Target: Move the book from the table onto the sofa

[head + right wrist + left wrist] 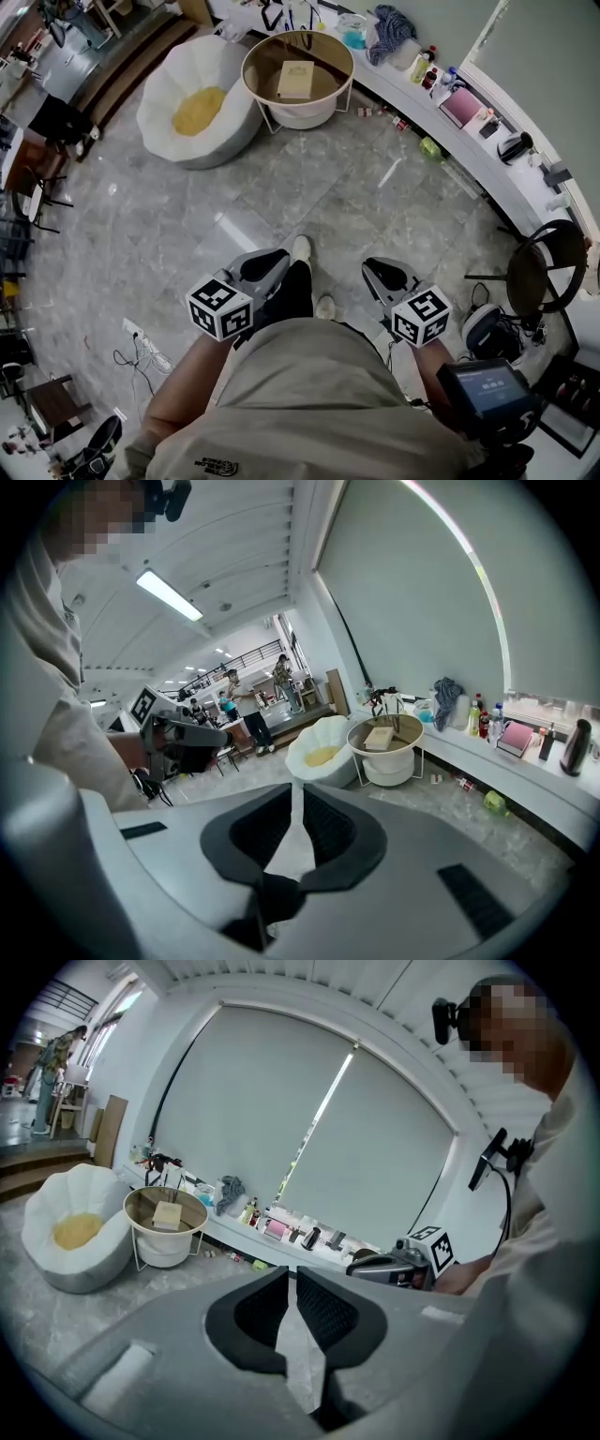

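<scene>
A tan book (pixel 295 80) lies flat on the round wire-legged table (pixel 253 58), far ahead of me across the marble floor. Beside the table, to its left, stands the white shell-shaped sofa (pixel 164 103) with a yellow cushion. My left gripper (pixel 272 259) and right gripper (pixel 379 272) are held low near my legs, both shut and empty. The left gripper view shows its jaws (pixel 292 1274) together, with the book (pixel 168 1215) small in the distance. In the right gripper view the jaws (pixel 298 794) are closed too, book (pixel 379 738) and sofa (pixel 323 754) beyond.
A curved white counter (pixel 441 127) with bottles, a blue cloth and a pink item runs along the window at right. A black stool (pixel 539 272) stands at right. A power strip and cables (pixel 141 342) lie on the floor at left. People (pixel 246 705) stand far off.
</scene>
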Motion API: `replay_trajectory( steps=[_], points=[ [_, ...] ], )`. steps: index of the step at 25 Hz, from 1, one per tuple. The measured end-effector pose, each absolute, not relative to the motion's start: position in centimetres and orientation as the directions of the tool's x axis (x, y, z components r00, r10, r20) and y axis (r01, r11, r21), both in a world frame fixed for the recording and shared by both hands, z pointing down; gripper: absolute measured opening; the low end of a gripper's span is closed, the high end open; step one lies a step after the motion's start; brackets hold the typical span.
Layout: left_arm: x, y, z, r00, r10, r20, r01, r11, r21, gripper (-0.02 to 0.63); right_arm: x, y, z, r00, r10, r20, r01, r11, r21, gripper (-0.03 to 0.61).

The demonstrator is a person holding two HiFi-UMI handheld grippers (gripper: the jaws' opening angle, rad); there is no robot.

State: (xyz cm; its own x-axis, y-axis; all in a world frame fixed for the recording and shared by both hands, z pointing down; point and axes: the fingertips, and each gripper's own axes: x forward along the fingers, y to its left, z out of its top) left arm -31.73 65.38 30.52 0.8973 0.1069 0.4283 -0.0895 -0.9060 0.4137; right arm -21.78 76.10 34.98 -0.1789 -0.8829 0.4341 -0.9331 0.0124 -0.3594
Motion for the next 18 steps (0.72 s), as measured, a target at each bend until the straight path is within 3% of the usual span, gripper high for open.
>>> replay_trajectory(
  steps=[5, 14, 18],
  points=[
    [-26.1, 60.6, 32.6, 0.898, 0.151, 0.414, -0.045, -0.903, 0.426, 0.036, -17.4, 71.3, 35.7, -0.156, -0.887, 0.434, -0.93, -0.016, -0.367, 0.083],
    [-10.8, 49.5, 31.6, 0.9, 0.257, 0.352, 0.072, -0.885, 0.461, 0.094, -3.9, 62.2, 34.5, -0.023, -0.855, 0.518, -0.93, -0.172, -0.324, 0.092],
    [-6.6, 42.5, 32.2, 0.904, 0.217, 0.369, 0.008, -0.871, 0.492, 0.095, 0.9, 55.9, 34.5, 0.004, -0.851, 0.525, -0.936, -0.188, -0.298, 0.091]
  ],
)
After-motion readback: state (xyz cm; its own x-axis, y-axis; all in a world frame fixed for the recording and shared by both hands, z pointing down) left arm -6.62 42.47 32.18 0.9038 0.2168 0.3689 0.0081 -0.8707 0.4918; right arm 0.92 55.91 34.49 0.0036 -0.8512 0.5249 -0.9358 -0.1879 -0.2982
